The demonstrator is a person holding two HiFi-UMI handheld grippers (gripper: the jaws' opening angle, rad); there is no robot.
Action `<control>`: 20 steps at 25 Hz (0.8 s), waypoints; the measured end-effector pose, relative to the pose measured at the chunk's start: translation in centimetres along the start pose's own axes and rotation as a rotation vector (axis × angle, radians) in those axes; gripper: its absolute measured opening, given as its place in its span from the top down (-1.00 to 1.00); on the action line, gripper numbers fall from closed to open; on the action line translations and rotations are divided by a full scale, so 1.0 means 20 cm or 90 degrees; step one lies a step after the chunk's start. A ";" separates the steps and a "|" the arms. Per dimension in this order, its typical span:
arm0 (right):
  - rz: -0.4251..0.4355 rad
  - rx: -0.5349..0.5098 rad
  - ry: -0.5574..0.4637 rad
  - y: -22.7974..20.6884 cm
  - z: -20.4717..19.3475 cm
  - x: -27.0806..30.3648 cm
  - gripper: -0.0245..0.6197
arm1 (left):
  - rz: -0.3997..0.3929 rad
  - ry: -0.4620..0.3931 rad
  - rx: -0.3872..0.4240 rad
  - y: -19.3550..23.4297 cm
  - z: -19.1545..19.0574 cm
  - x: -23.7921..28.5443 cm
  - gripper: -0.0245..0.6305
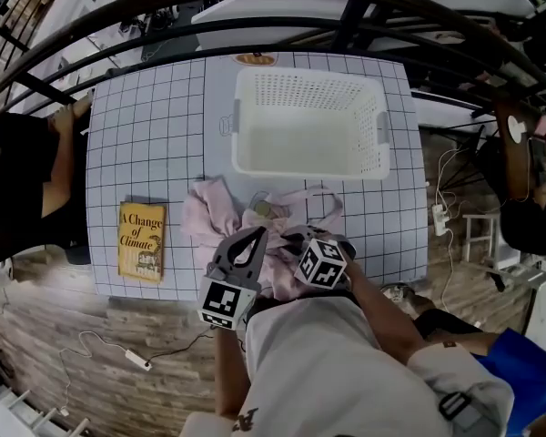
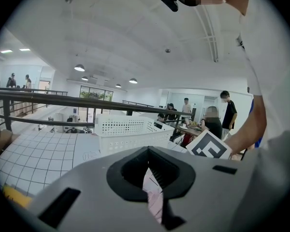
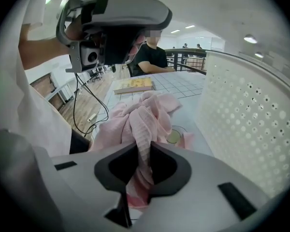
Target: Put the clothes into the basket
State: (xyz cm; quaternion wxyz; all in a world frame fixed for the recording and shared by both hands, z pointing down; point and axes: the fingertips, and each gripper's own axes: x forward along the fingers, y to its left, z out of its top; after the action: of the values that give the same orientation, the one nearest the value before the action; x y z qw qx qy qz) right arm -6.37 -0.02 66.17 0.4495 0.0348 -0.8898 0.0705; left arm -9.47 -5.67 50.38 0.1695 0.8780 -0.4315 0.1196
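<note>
Closest in, the person's white shirt (image 1: 318,371) fills the bottom of the head view. Just above it both grippers meet the pink garment (image 1: 214,212), which lies crumpled on the gridded surface (image 1: 155,144) at centre frame. I see the right gripper (image 3: 144,151) clenched on a raised fold of it, and the left gripper (image 2: 148,173) pinched on a thin strip of the same cloth (only a sliver shows). Just above the garment in the frame stands the white basket (image 1: 309,78); a yellow book (image 1: 142,240) lies at left.
</note>
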 end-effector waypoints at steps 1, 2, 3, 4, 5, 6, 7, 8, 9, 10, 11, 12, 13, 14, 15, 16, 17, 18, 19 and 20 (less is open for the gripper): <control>-0.001 0.004 -0.008 0.00 0.02 -0.01 0.71 | -0.002 -0.001 0.001 0.00 0.00 0.00 0.92; -0.003 0.007 -0.017 0.00 0.03 -0.03 0.71 | -0.003 -0.001 0.002 -0.01 0.01 0.00 0.92; -0.005 0.010 -0.025 0.01 0.05 -0.04 0.71 | -0.005 -0.001 0.004 -0.01 0.01 0.00 0.92; -0.007 0.012 -0.032 0.01 0.07 -0.05 0.71 | -0.006 -0.002 0.006 -0.01 0.01 0.00 0.92; -0.008 0.014 -0.040 0.01 0.08 -0.06 0.71 | -0.007 -0.002 0.007 -0.01 0.01 0.00 0.92; -0.009 0.016 -0.047 0.01 0.10 -0.07 0.71 | -0.009 -0.002 0.008 -0.01 0.02 0.00 0.92; -0.010 0.018 -0.054 0.01 0.11 -0.09 0.71 | -0.010 -0.003 0.009 -0.01 0.02 0.00 0.92; -0.011 0.021 -0.062 0.01 0.13 -0.10 0.71 | -0.012 -0.004 0.010 -0.02 0.02 0.00 0.92; -0.013 0.022 -0.069 0.01 0.14 -0.11 0.71 | -0.013 -0.004 0.010 -0.02 0.03 0.00 0.92; -0.014 0.023 -0.076 0.01 0.16 -0.12 0.71 | -0.015 -0.005 0.011 -0.02 0.03 0.00 0.92; -0.016 0.024 -0.084 0.01 0.17 -0.14 0.71 | -0.016 -0.006 0.011 -0.02 0.03 0.00 0.92; -0.018 0.026 -0.091 0.01 0.19 -0.15 0.71 | -0.018 -0.009 0.010 -0.02 0.04 0.00 0.92; -0.020 0.027 -0.099 0.01 0.20 -0.17 0.71 | -0.019 -0.012 0.008 -0.02 0.05 0.00 0.92; -0.023 0.029 -0.106 0.01 0.22 -0.18 0.71 | -0.020 -0.016 0.006 -0.02 0.06 -0.01 0.92; -0.025 0.030 -0.114 0.00 0.24 -0.20 0.71 | -0.021 -0.021 0.005 -0.02 0.07 -0.01 0.92; -0.028 0.031 -0.122 0.00 0.26 -0.22 0.71 | -0.021 -0.024 0.006 -0.02 0.08 -0.02 0.92; -0.031 0.031 -0.130 0.00 0.27 -0.23 0.71 | -0.022 -0.026 0.008 -0.02 0.09 -0.02 0.92; -0.034 0.031 -0.138 -0.01 0.29 -0.25 0.71 | -0.022 -0.027 0.011 -0.02 0.10 -0.03 0.92; -0.037 0.031 -0.146 -0.01 0.31 -0.27 0.71 | -0.022 -0.029 0.014 -0.03 0.11 -0.03 0.92; -0.040 0.031 -0.154 -0.02 0.32 -0.28 0.71 | -0.022 -0.030 0.017 -0.03 0.12 -0.04 0.92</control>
State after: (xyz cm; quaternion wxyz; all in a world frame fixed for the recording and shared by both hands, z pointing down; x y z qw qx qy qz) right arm -8.12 -1.40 57.82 0.3399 0.0816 -0.9340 0.0736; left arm -9.31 -5.80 47.87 0.1492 0.8901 -0.4185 0.1018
